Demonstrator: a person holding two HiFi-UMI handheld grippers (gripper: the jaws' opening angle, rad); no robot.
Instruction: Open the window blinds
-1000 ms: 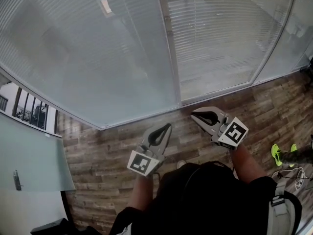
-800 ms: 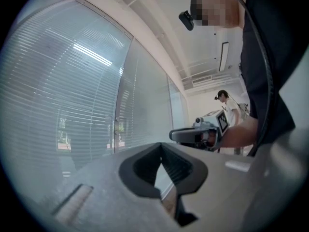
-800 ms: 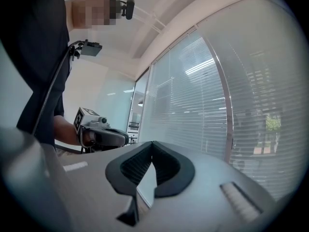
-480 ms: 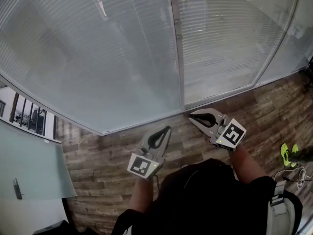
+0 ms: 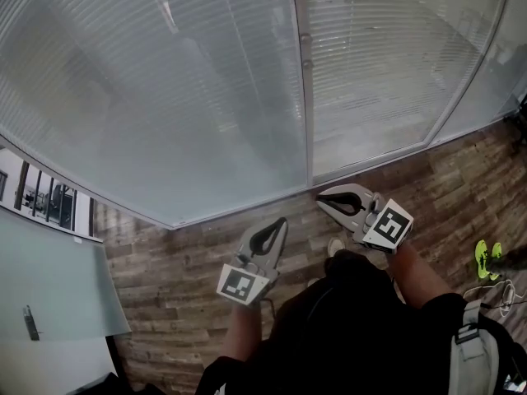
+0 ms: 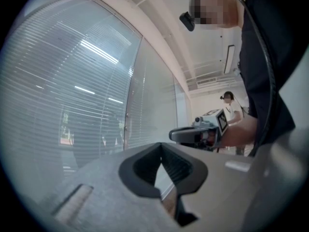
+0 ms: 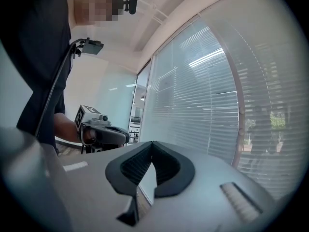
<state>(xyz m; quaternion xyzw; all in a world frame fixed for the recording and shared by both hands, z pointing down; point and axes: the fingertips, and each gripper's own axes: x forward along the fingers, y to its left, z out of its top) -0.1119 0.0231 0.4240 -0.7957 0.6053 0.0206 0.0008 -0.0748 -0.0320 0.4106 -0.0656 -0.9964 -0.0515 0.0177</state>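
The lowered window blinds (image 5: 206, 97) are spanning the glass from nine to three o'clock. The wooden floor (image 5: 165, 262) is lying below them. Around six o'clock, the left gripper (image 5: 282, 220) and the right gripper (image 5: 321, 197) are hovering near the blinds' bottom edge, both clenched and empty.

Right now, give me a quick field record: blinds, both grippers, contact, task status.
blinds: blinds fully lowered, slats shut, across both panes
divider: post between the panes
left gripper: left gripper shut, empty
right gripper: right gripper shut, empty
contact: neither gripper touches the blinds
floor: wood planks
task status: not started; no cord or wand can be made out
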